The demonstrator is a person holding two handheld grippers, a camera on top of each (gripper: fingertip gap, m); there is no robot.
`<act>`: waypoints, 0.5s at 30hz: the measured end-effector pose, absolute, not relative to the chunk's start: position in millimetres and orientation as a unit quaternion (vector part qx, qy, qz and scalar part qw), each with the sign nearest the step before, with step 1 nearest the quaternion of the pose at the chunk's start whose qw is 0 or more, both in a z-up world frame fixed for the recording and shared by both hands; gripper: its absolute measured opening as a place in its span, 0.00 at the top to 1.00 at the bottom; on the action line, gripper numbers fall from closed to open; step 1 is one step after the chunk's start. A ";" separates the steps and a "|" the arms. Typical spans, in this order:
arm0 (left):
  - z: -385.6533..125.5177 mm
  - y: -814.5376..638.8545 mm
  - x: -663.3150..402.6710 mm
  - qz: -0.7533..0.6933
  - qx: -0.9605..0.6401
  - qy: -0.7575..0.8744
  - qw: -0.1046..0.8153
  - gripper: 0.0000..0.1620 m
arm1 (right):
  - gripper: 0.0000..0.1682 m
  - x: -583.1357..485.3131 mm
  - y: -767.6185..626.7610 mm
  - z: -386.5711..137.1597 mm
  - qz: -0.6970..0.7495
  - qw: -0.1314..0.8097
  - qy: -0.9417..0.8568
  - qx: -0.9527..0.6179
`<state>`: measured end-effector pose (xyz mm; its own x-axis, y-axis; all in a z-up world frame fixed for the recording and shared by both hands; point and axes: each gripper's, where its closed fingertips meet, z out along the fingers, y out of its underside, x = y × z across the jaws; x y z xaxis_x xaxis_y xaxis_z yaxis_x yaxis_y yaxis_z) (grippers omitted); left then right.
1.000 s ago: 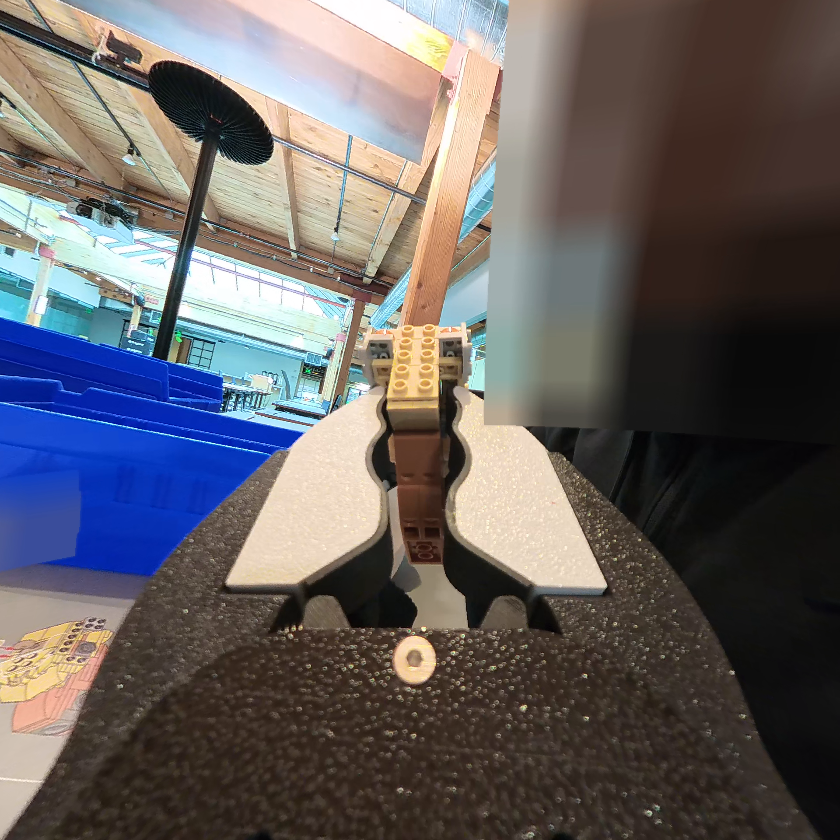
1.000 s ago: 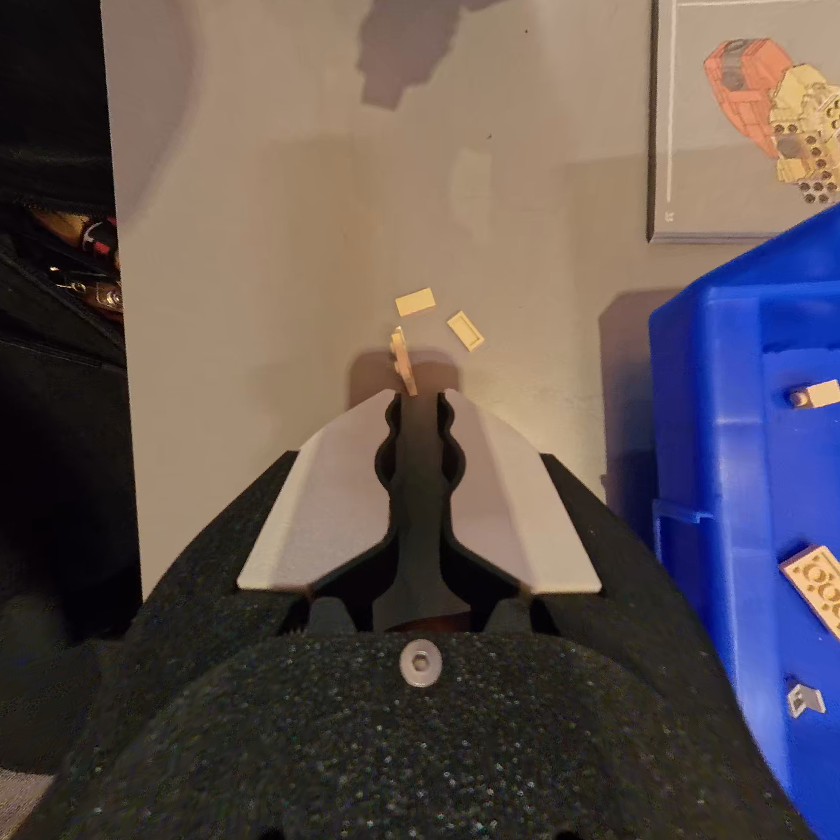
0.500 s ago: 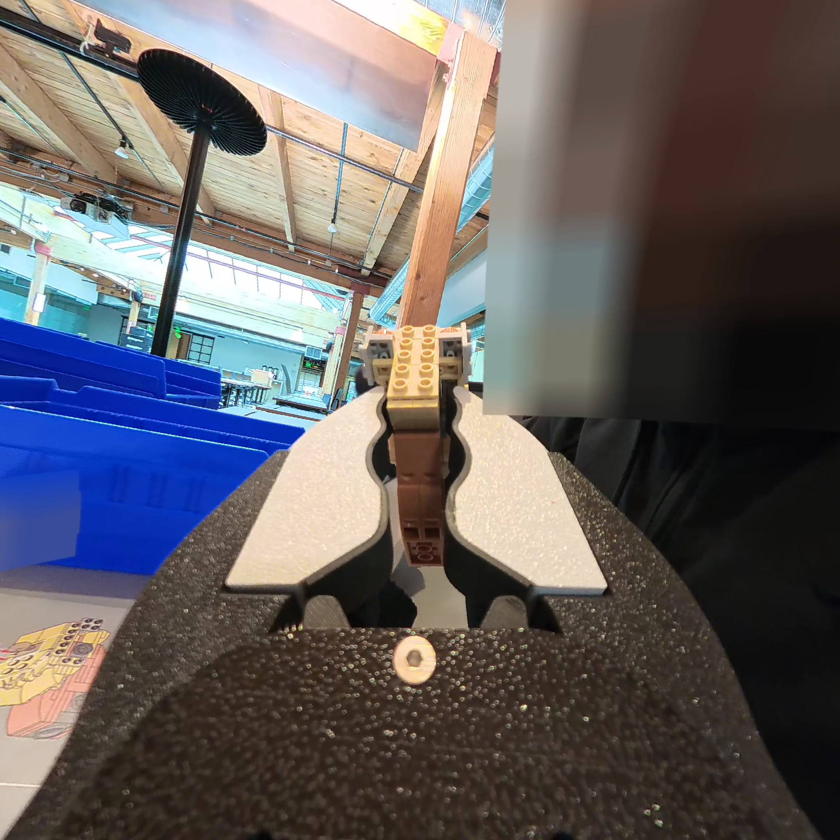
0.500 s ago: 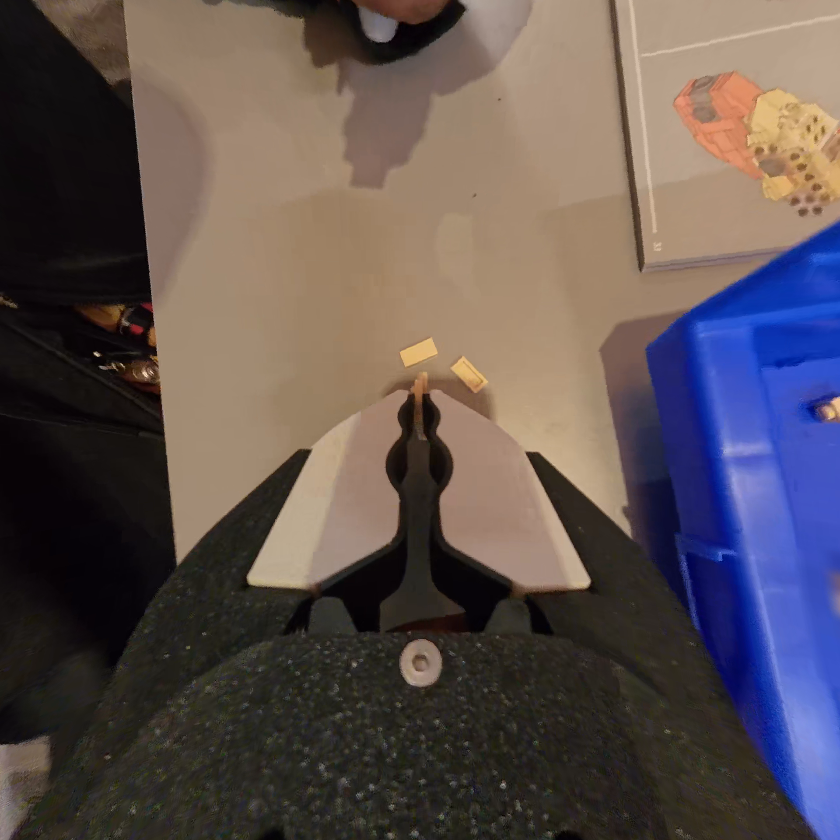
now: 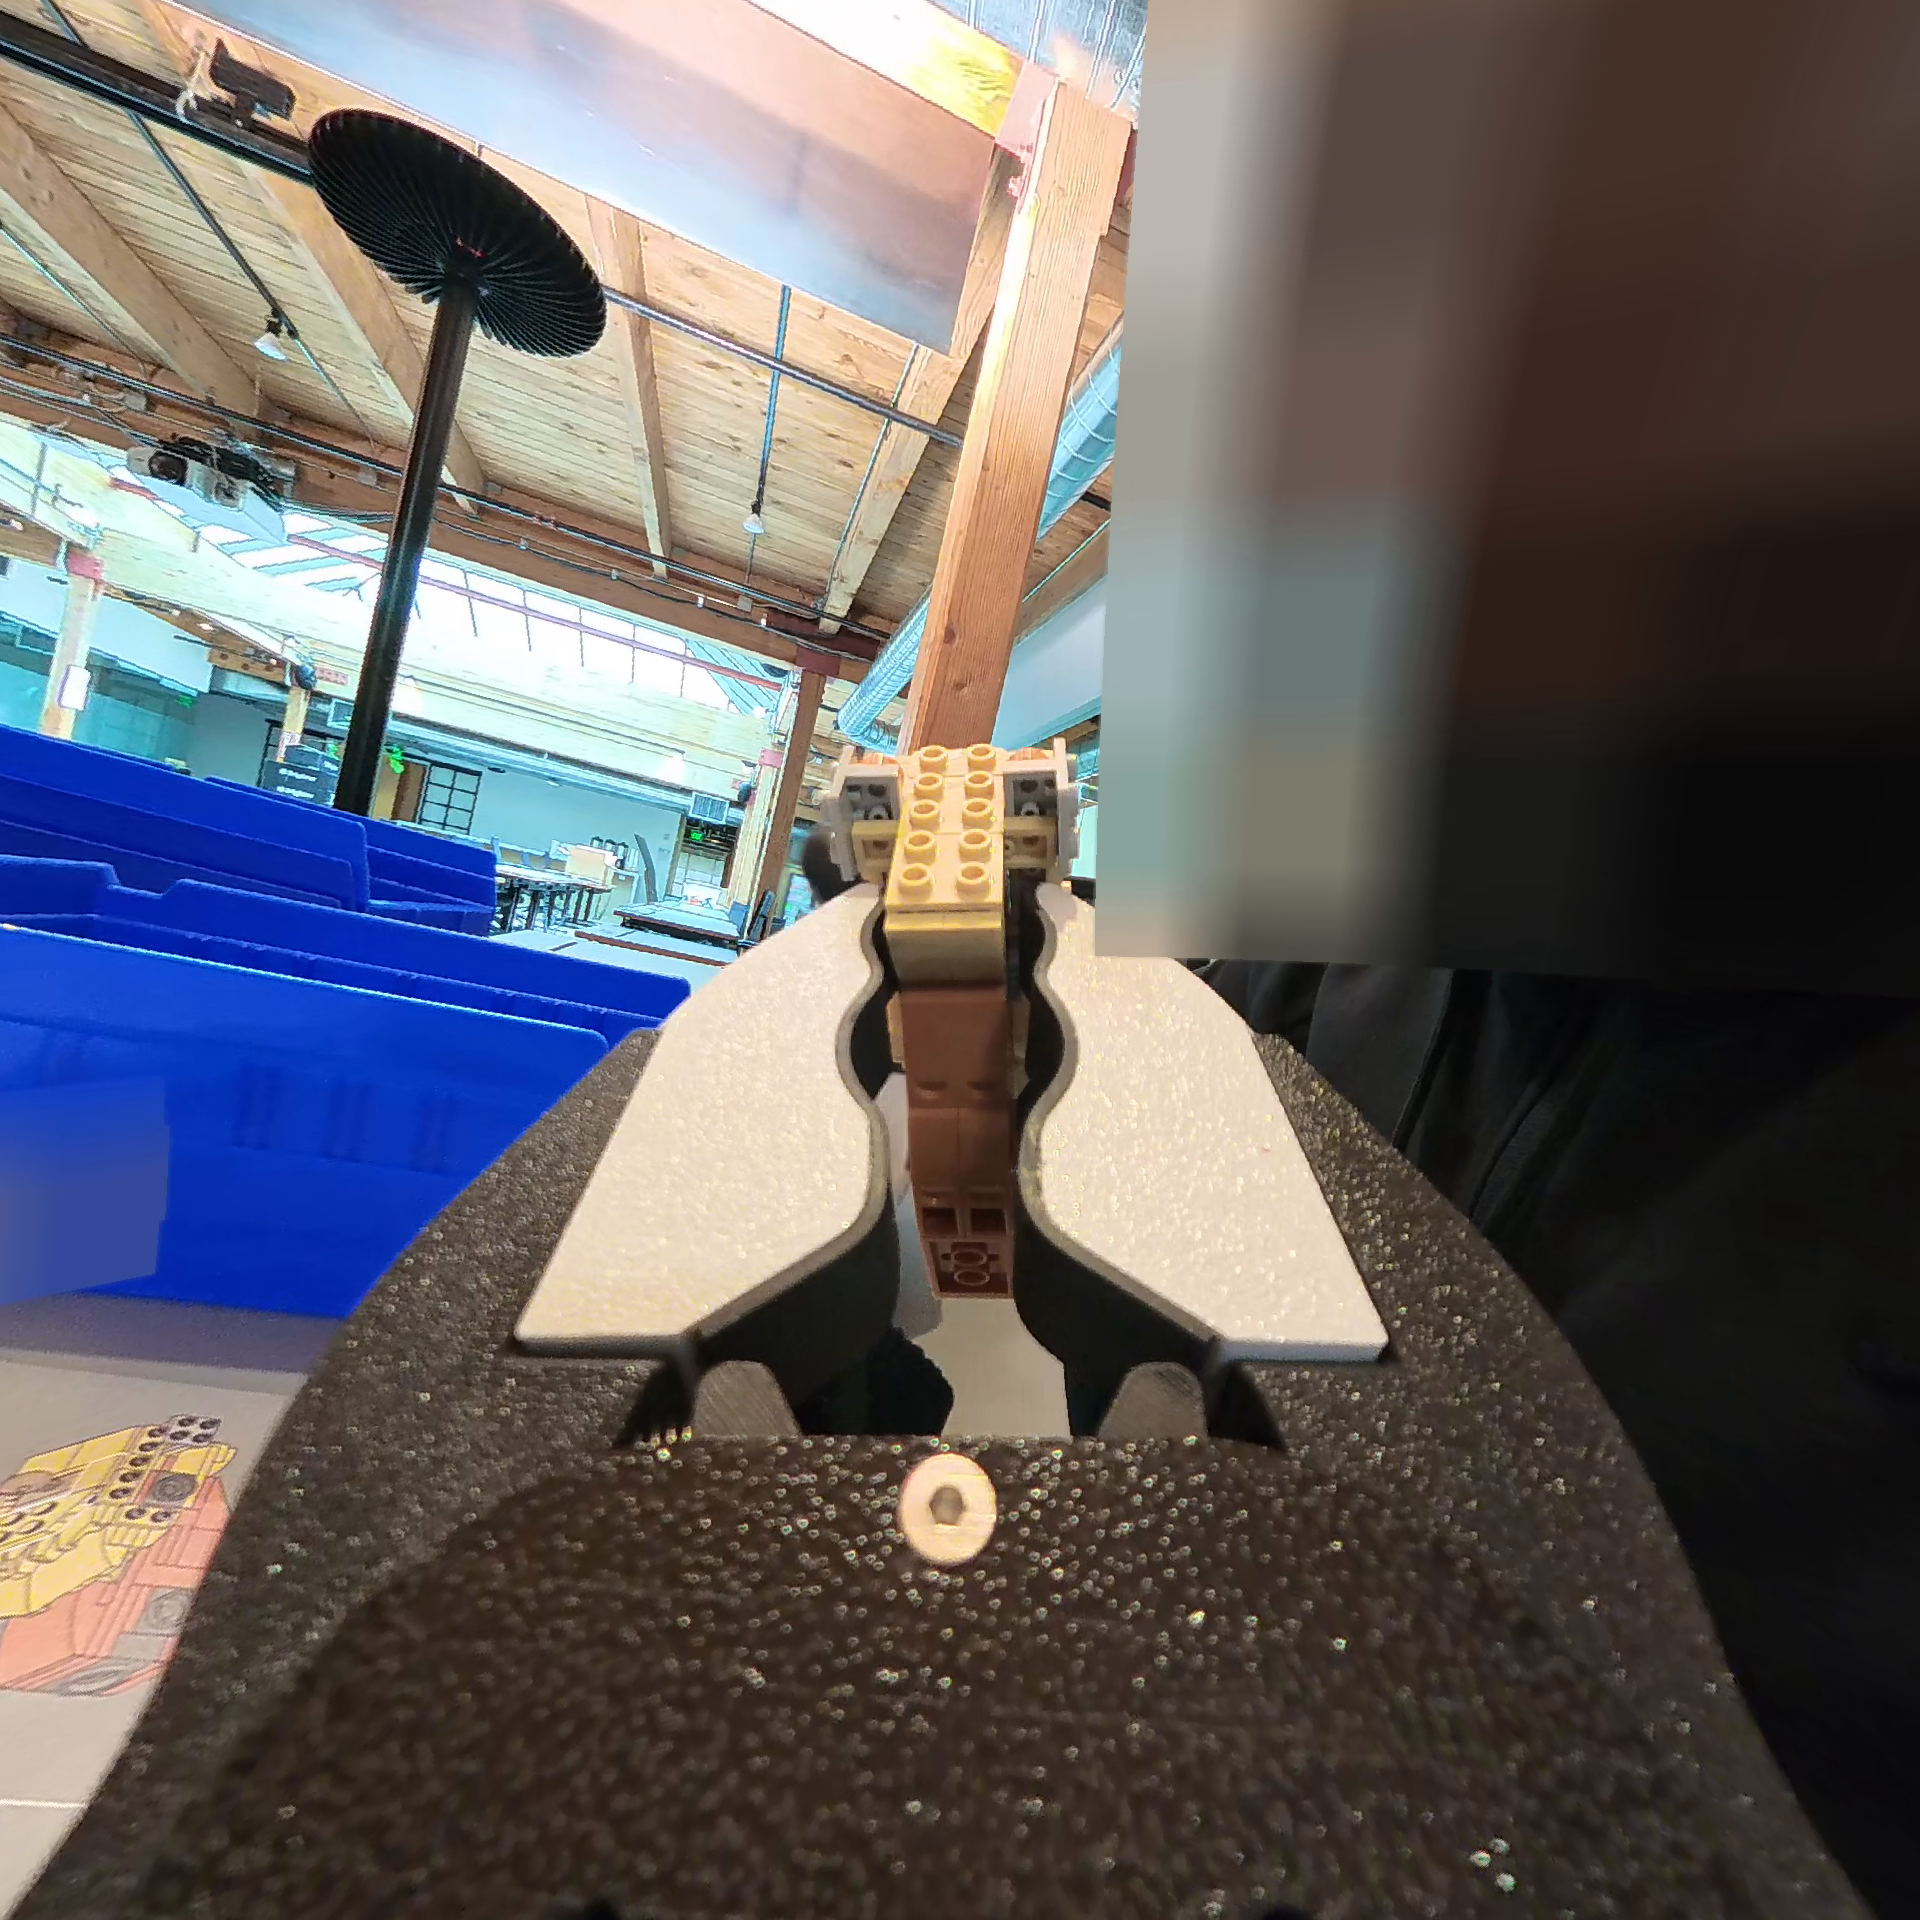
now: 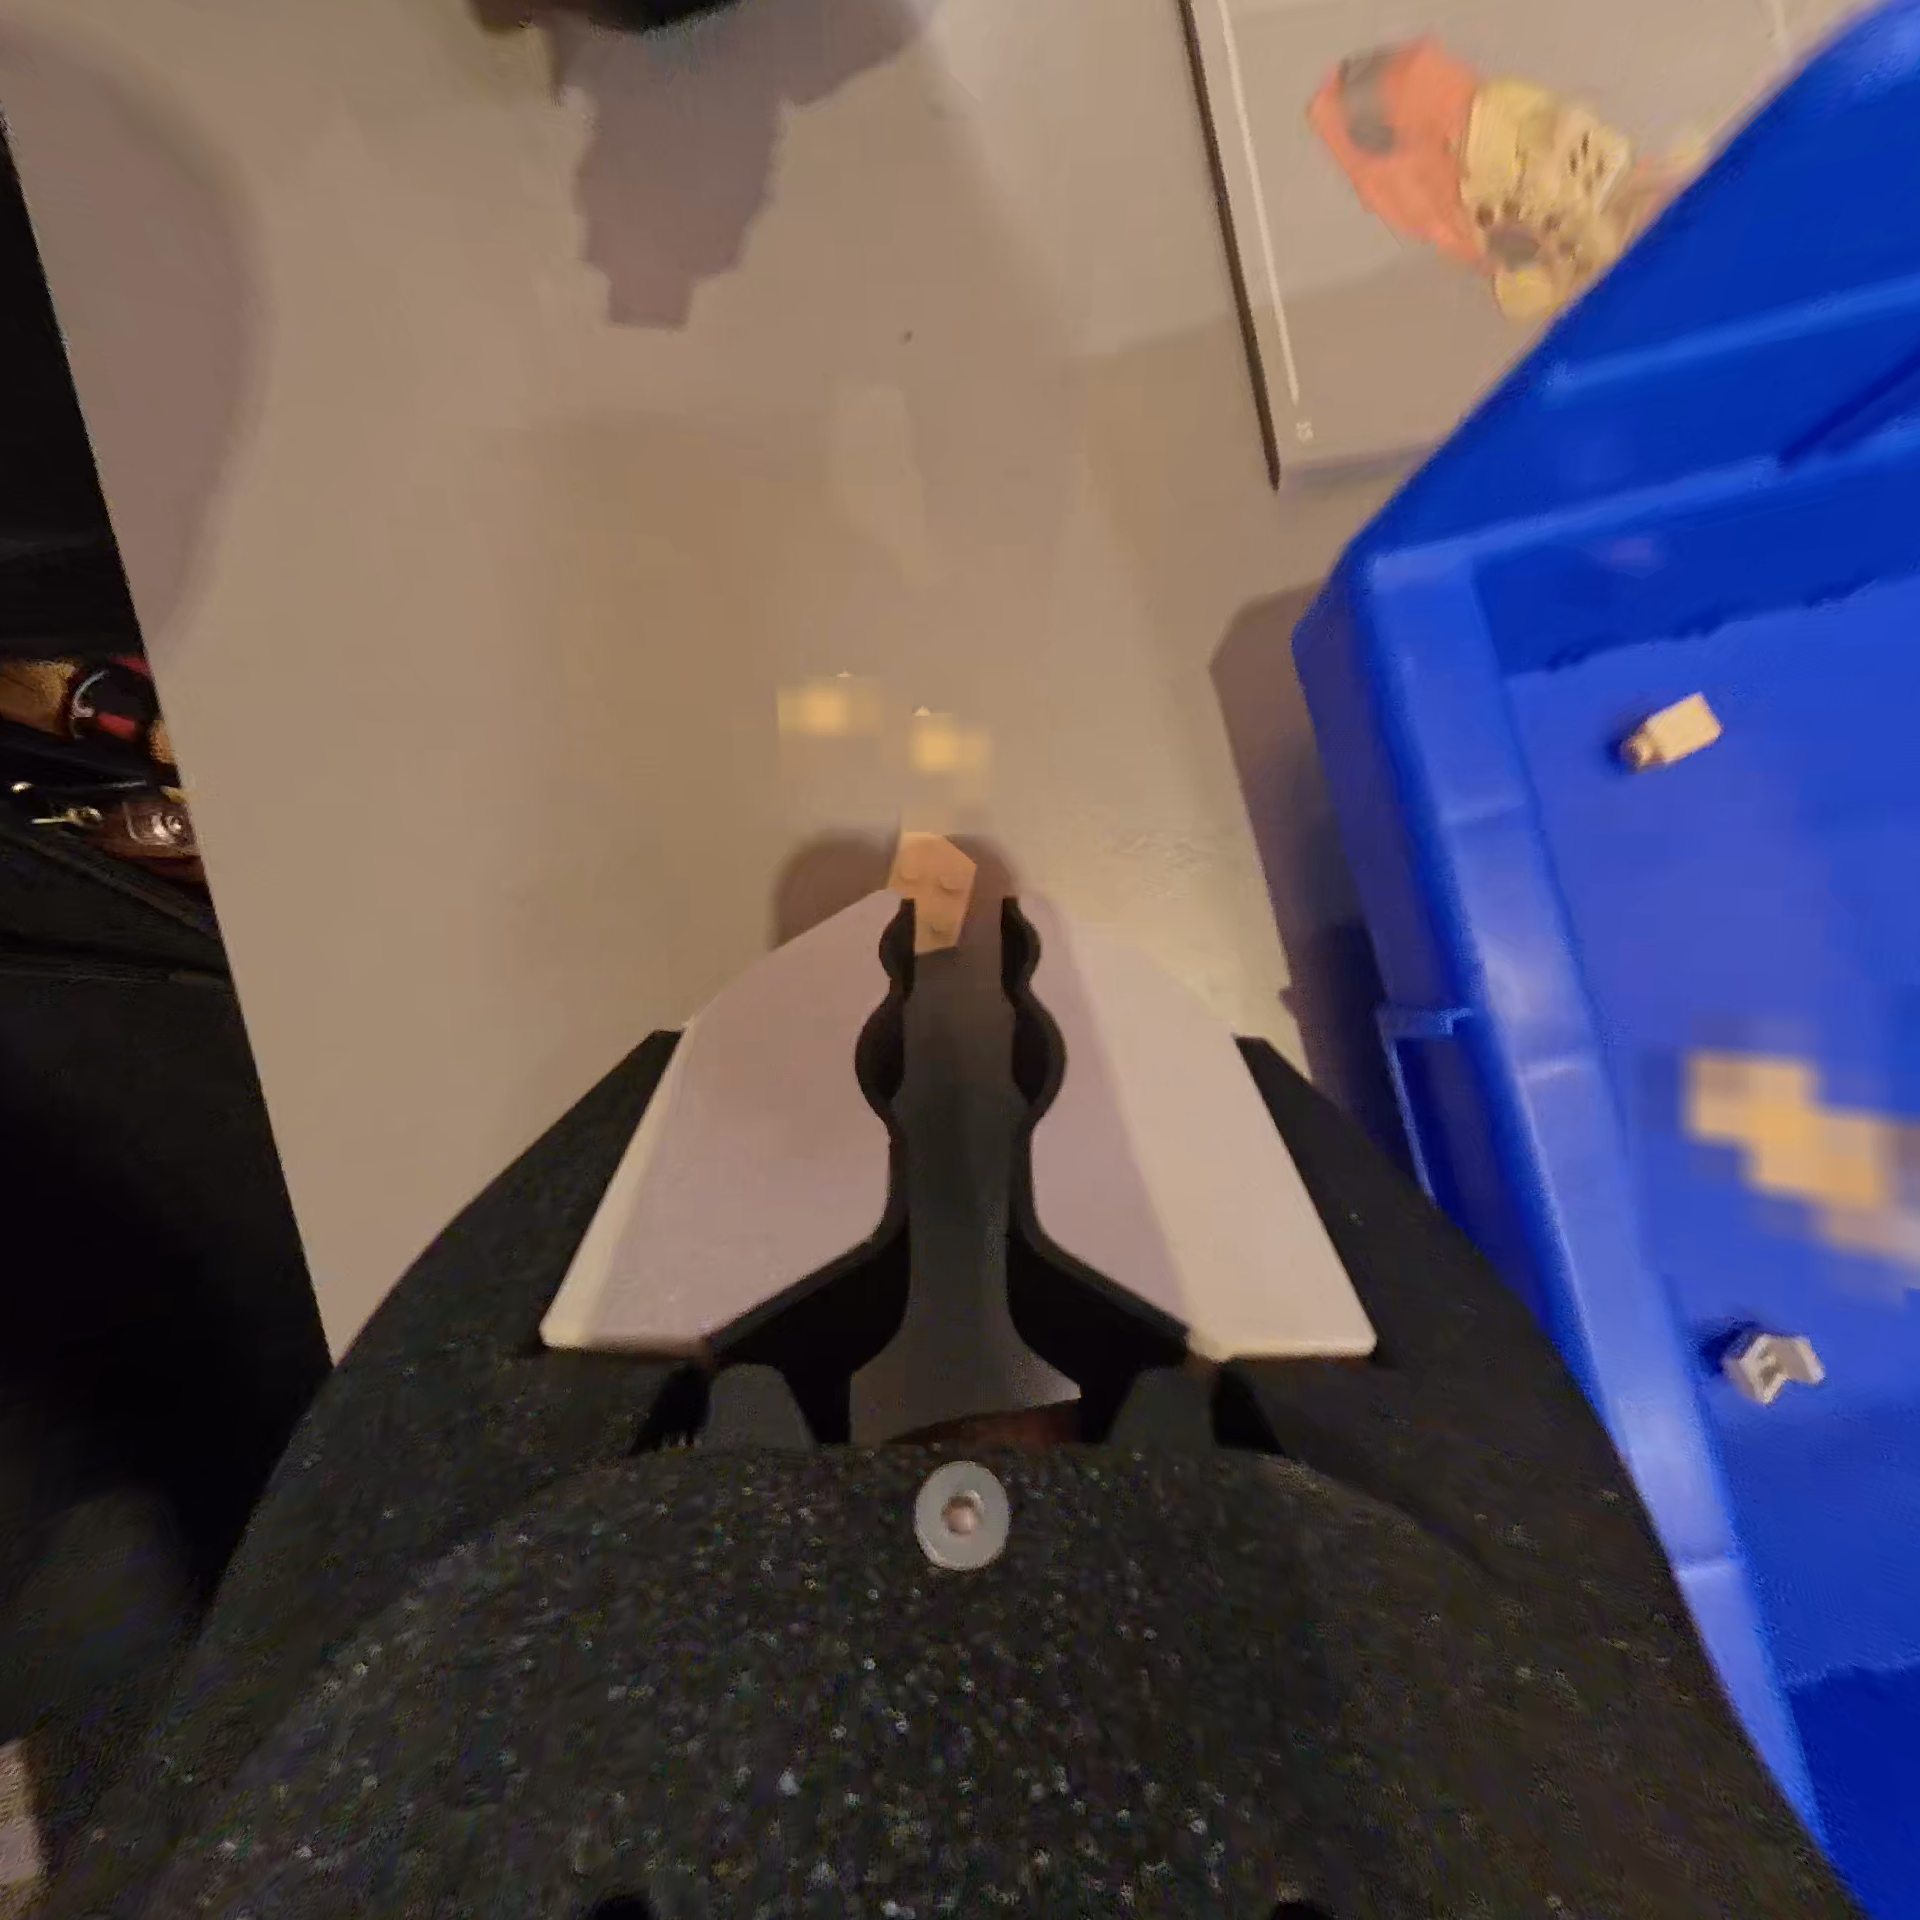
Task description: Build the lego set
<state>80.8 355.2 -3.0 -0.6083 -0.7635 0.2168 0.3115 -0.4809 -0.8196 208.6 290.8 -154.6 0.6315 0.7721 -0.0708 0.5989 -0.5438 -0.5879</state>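
Note:
My left gripper [image 5: 951, 920] is shut on a part-built lego model [image 5: 951, 831] and holds it up in the air. The model has a tan studded top, grey side pieces and a brown lower part between the fingers. In the right wrist view my right gripper [image 6: 956, 914] hangs just over the pale table [image 6: 520, 623] with its jaws a narrow gap apart. A small tan wedge plate [image 6: 932, 883] lies studs up at the tips, against the left finger and clear of the right one. Two small tan pieces [image 6: 821, 717] lie just beyond it, blurred.
A blue parts bin [image 6: 1662, 935] with loose tan and grey pieces stands close on the right of the right gripper. More blue bins [image 5: 312, 1091] stand left of the left gripper. The instruction sheet [image 6: 1455, 208] lies at the far right. A person in dark clothing [image 5: 1662, 1247] is close by. Tip to tip, the grippers are about 20 centimetres apart.
The right gripper was shut on the tan plate held edge-on; now its jaws are slightly apart and the plate shows its studded face. The view has shifted toward the bin. The left gripper holds still.

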 end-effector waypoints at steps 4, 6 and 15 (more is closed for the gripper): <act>-3.5 355.2 81.7 -0.809 -0.293 0.387 0.331 0.87 | 0.91 185.0 290.0 -139.4 0.186 0.297 -0.450 -0.821; -3.7 354.5 81.6 -0.809 -0.292 0.389 0.331 0.87 | 0.90 172.2 290.1 -141.2 0.191 0.286 -0.476 -0.809; -3.8 350.9 79.2 -0.809 -0.285 0.397 0.327 0.87 | 0.90 157.2 296.3 -162.6 0.145 0.241 -0.544 -0.791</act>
